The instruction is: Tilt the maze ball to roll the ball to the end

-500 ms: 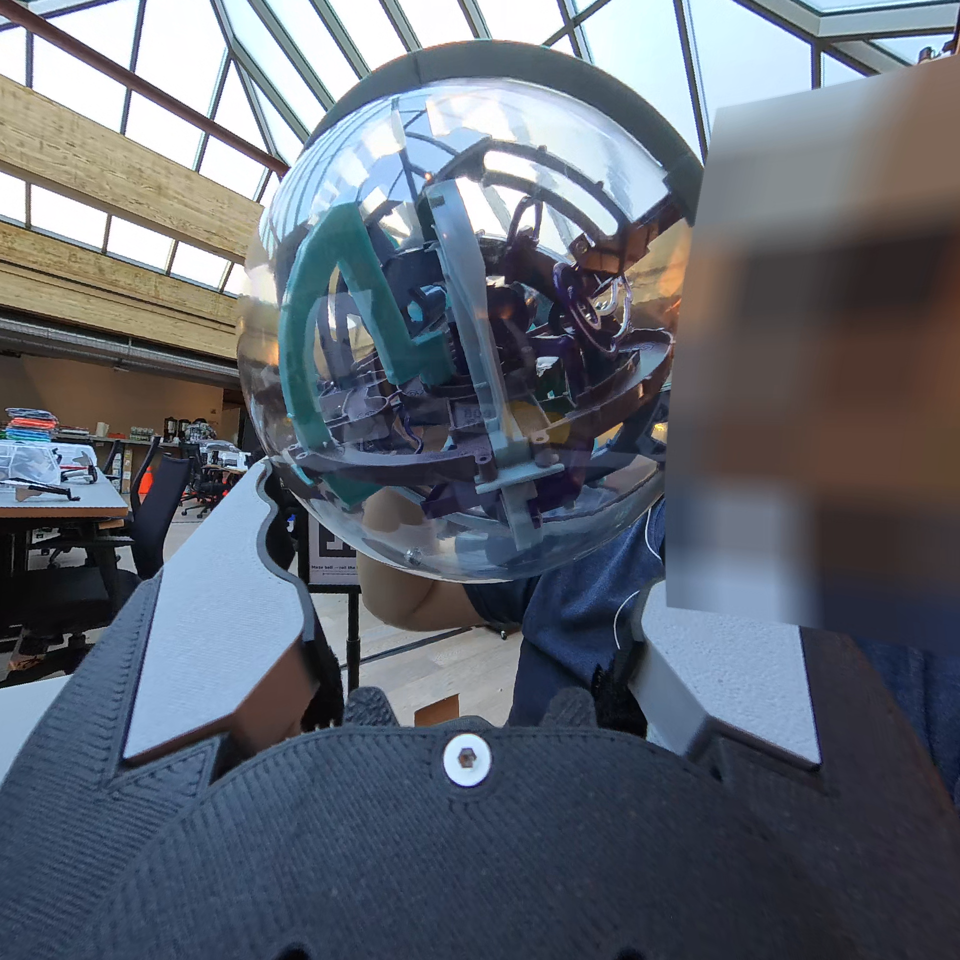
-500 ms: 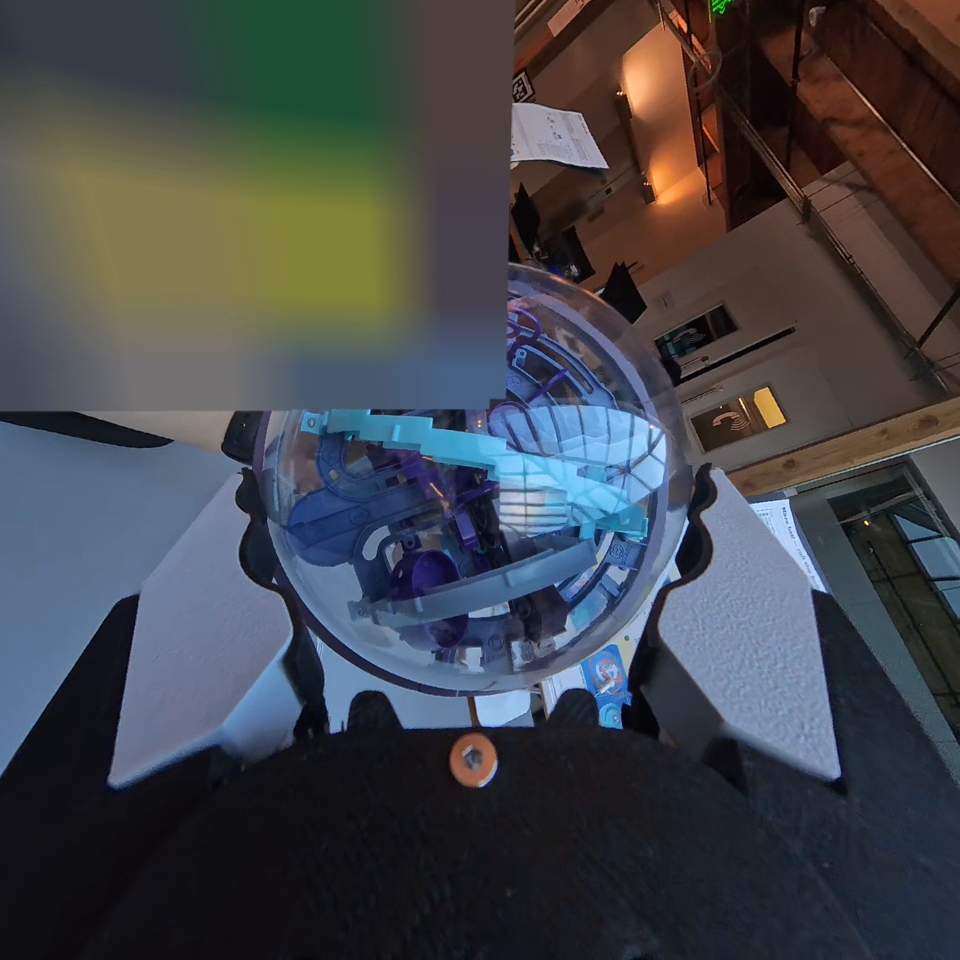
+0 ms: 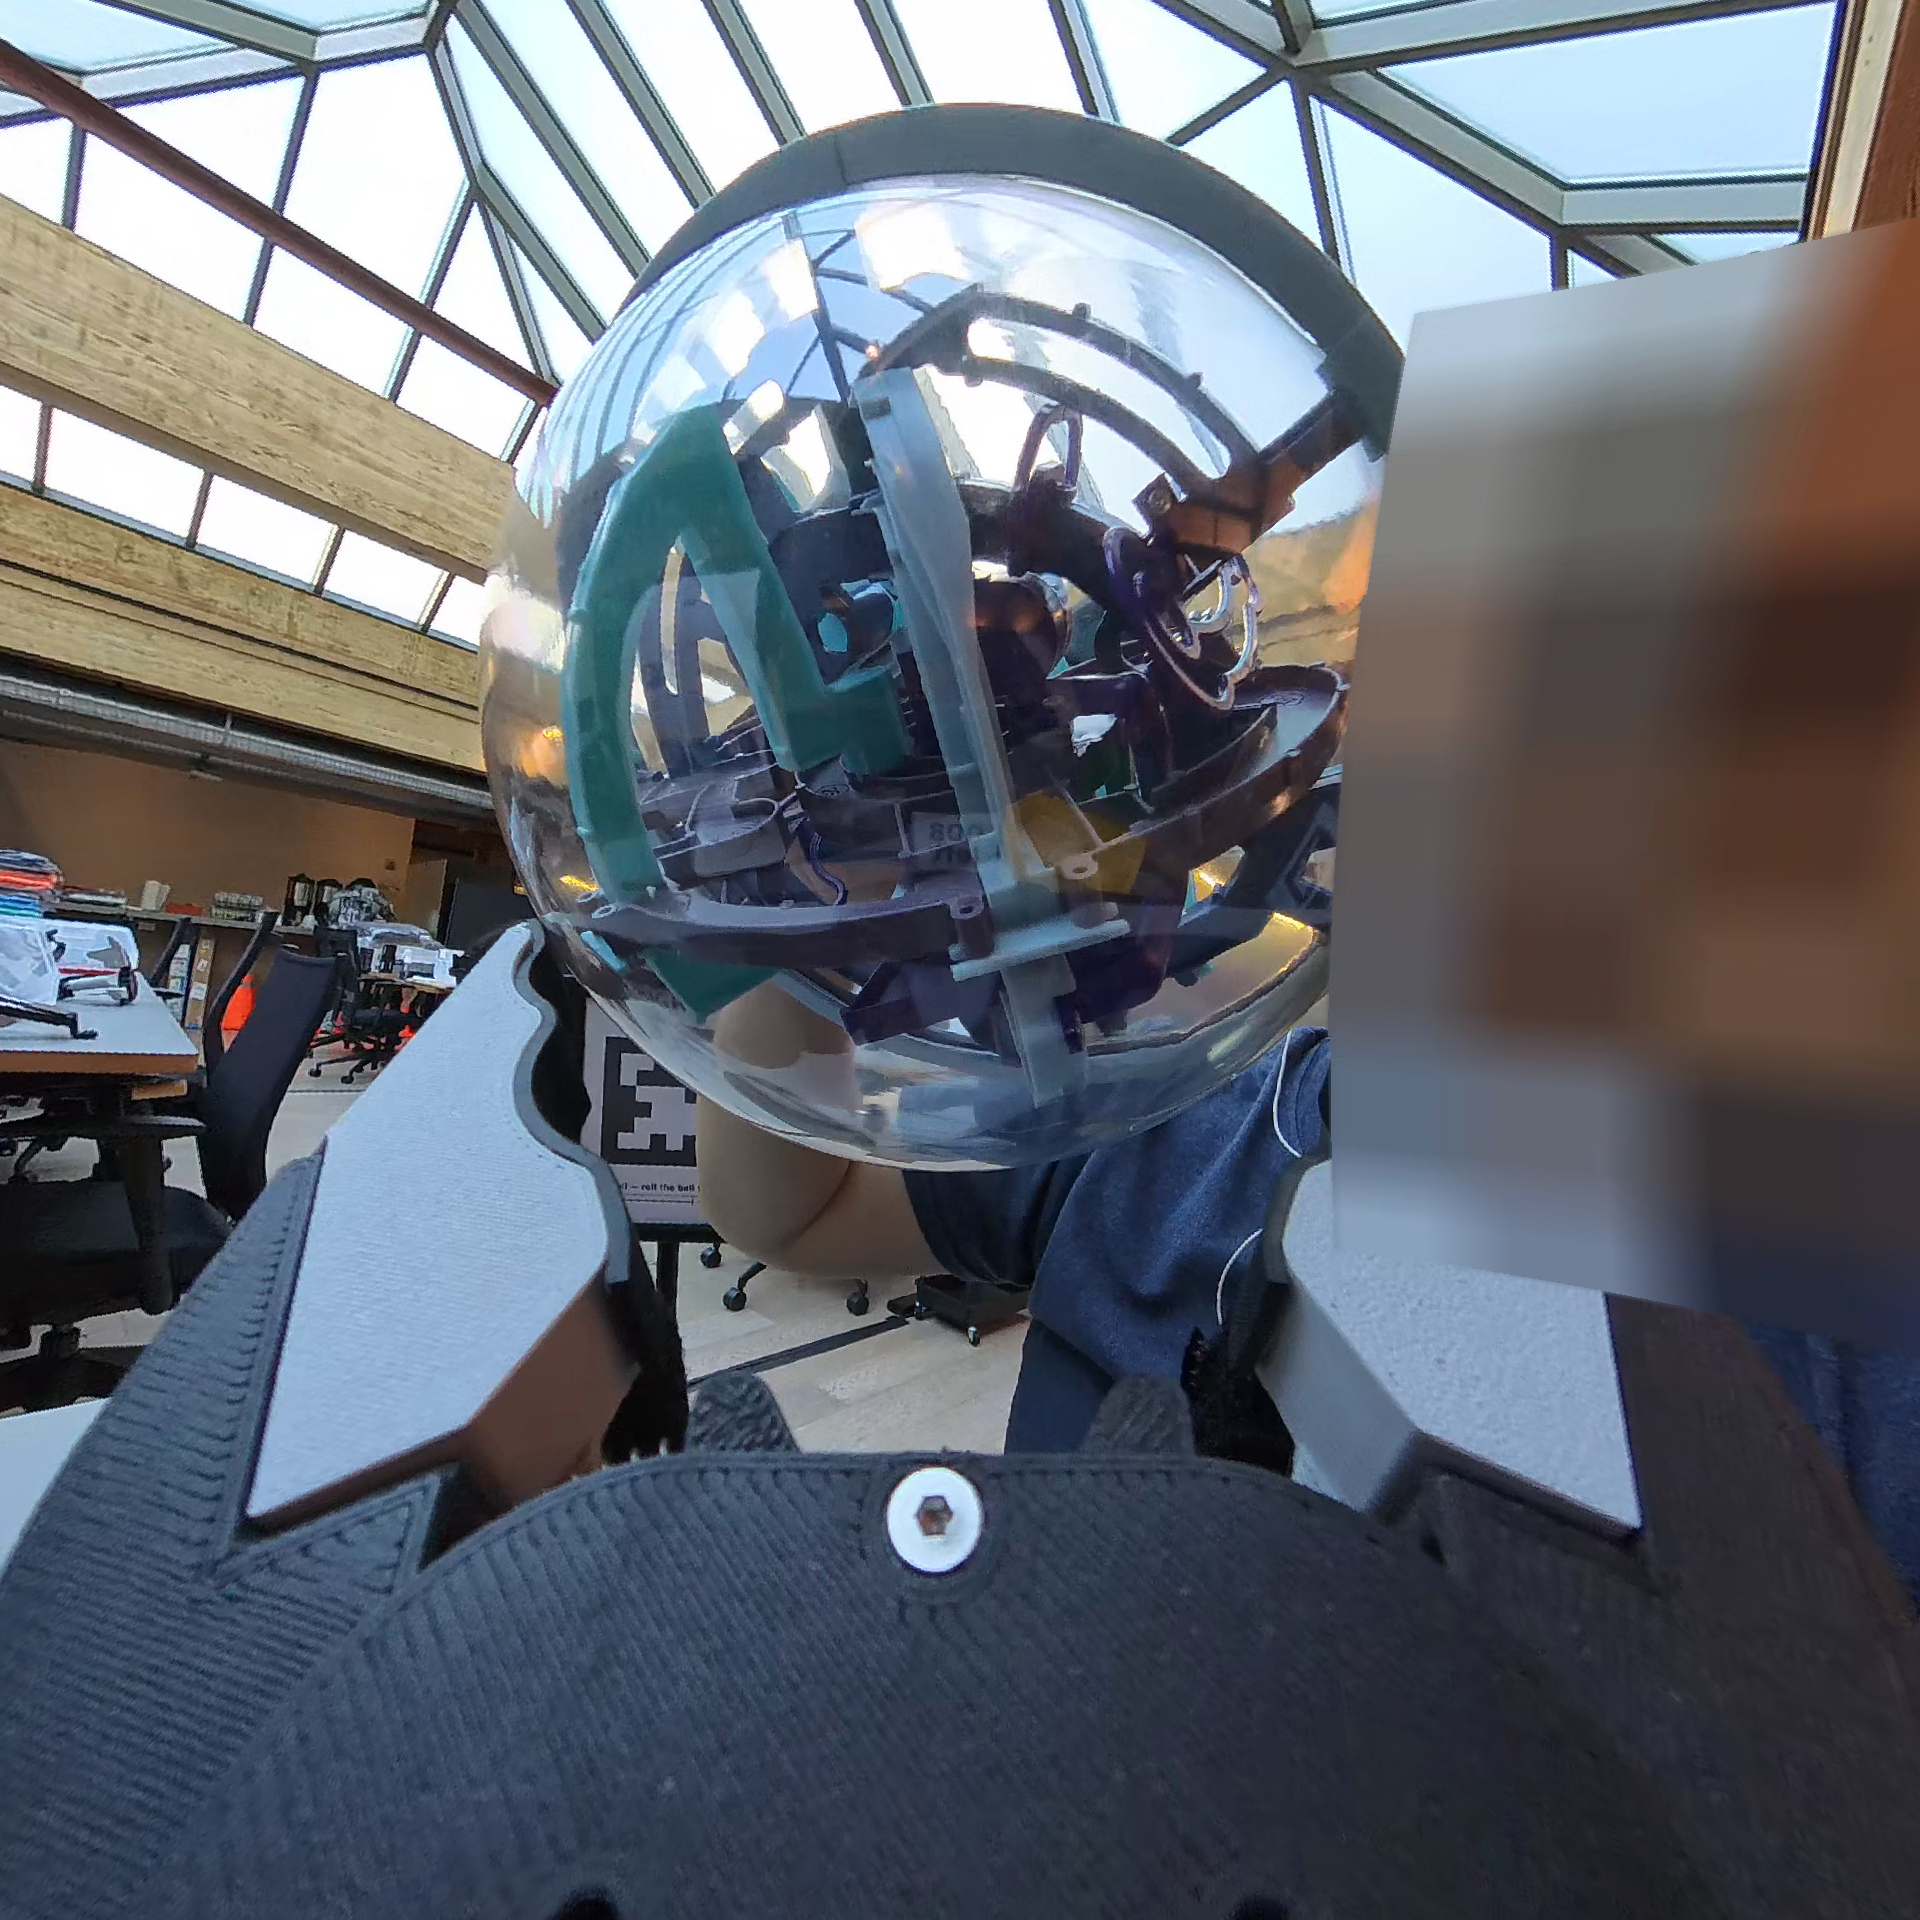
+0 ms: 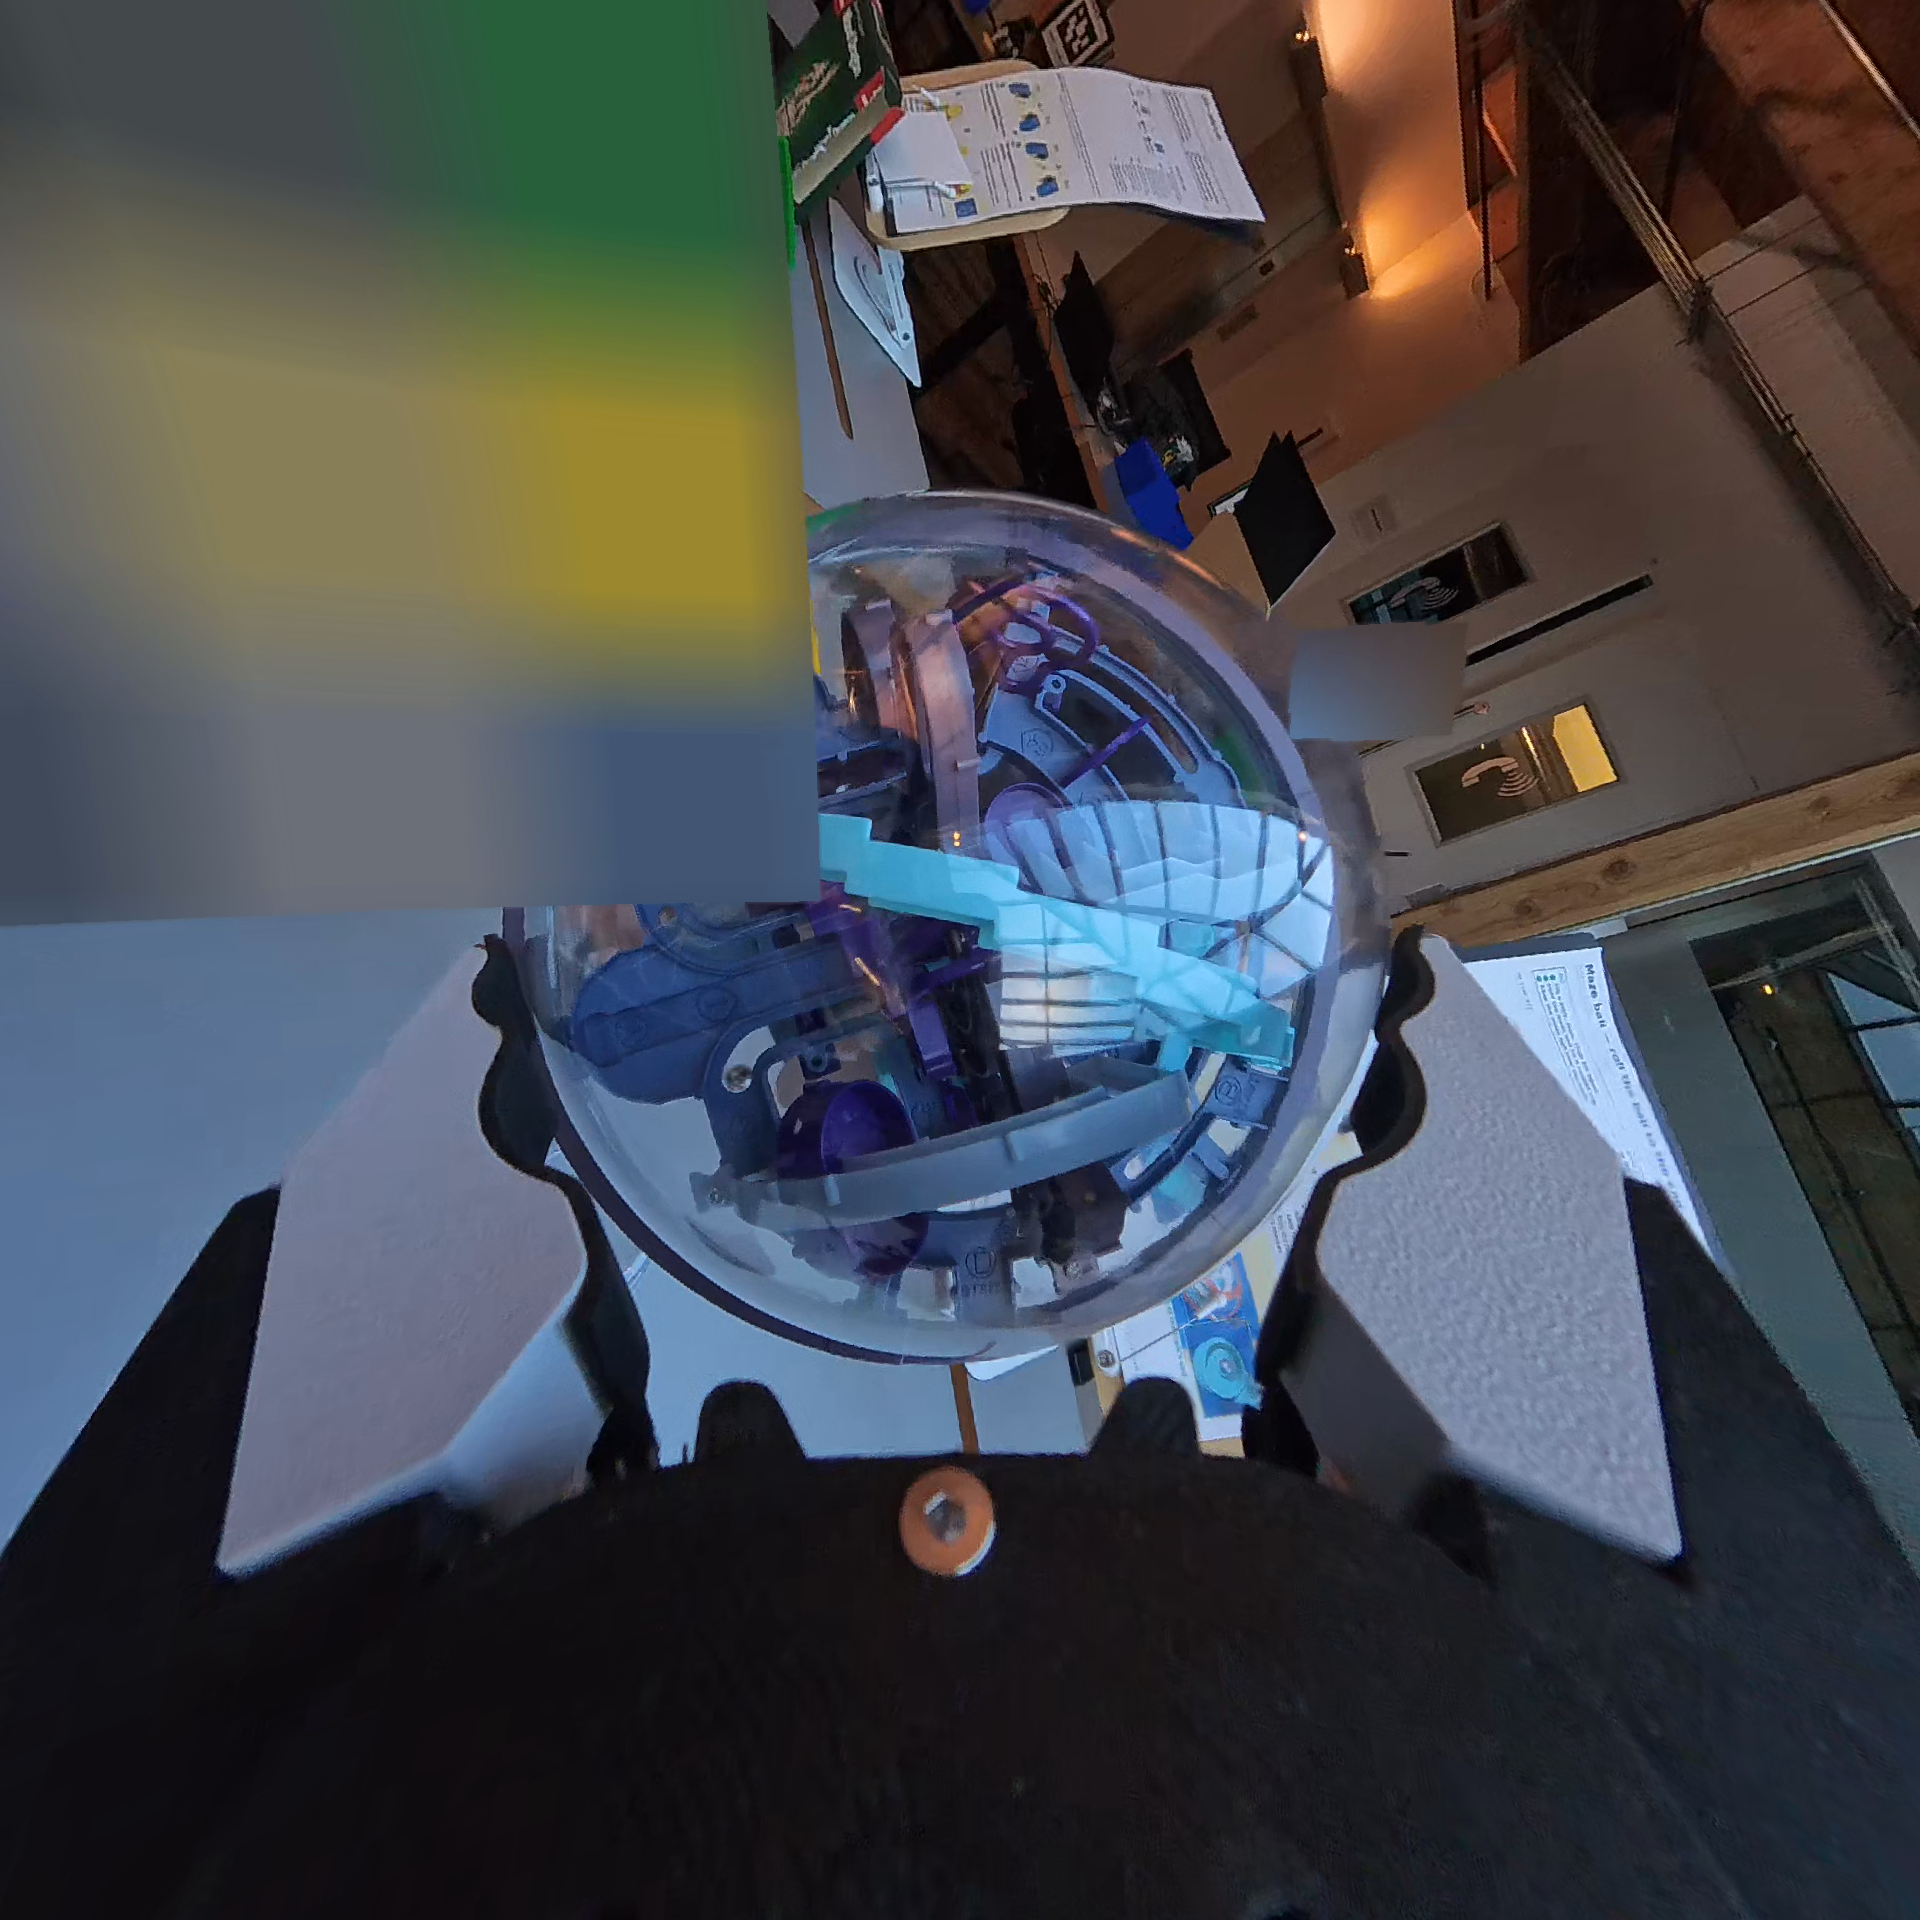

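Maze ball (image 3: 935, 665) is up in the air, held between both tongs. My right gripper (image 4: 940, 1039) is clenched on it: both fingers (image 4: 1475, 1195) press the clear shell at its widest, low on the sphere, black pad edges touching the plastic on either side. From the left gripper (image 3: 914, 1039) the ball sits just past the fingertips; the left finger (image 3: 457, 1226) tip meets the shell's lower left, the other finger is mostly behind a blur patch, so I can't tell whether that one is clamped or just cupping.

Glass roof (image 3: 312, 260) behind the ball in the left wrist view; tilted room and a paper sheet (image 4: 1091, 145) in the right.

Versus half a second ago: right wrist view has rolled, more of the paper and tabletop visible up top. Ball pose in the left view basically unchanged. Small ball inside: can't locate it.
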Action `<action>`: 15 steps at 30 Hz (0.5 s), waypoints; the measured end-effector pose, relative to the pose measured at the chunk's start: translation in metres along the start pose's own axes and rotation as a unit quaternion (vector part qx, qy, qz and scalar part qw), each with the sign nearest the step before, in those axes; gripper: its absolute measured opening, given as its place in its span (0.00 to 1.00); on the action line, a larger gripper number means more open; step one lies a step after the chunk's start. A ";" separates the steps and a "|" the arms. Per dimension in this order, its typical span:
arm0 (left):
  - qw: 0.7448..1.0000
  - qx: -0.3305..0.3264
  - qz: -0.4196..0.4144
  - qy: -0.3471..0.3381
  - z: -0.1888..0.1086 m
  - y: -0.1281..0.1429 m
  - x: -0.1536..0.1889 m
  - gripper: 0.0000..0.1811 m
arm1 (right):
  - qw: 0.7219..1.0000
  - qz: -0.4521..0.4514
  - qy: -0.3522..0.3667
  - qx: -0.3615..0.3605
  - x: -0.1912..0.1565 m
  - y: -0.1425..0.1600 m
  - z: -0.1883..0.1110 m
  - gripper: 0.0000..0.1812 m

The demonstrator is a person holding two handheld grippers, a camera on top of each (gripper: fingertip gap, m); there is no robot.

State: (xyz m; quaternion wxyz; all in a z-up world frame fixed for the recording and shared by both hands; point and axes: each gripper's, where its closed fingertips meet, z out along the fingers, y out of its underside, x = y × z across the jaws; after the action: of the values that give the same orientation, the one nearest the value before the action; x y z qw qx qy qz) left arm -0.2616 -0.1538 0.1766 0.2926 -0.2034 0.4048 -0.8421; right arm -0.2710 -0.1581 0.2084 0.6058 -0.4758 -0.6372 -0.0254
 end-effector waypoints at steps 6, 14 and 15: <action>1.000 0.015 -0.010 -0.001 0.000 -0.001 -0.003 0.78 | 1.000 0.023 -0.013 -0.007 0.002 0.001 -0.002 0.86; 1.000 0.025 -0.019 -0.002 -0.001 -0.003 -0.007 0.79 | 0.999 0.040 -0.017 0.000 0.001 -0.001 -0.003 0.85; 0.999 0.025 -0.019 0.000 -0.001 -0.002 -0.006 0.79 | 0.999 0.038 -0.015 0.004 0.001 -0.003 -0.003 0.84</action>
State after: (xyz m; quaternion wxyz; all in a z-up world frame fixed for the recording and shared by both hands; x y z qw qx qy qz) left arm -0.2584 -0.1482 0.1774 0.2815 -0.2037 0.3794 -0.8575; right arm -0.2699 -0.1611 0.2116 0.5983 -0.4972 -0.6283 0.0073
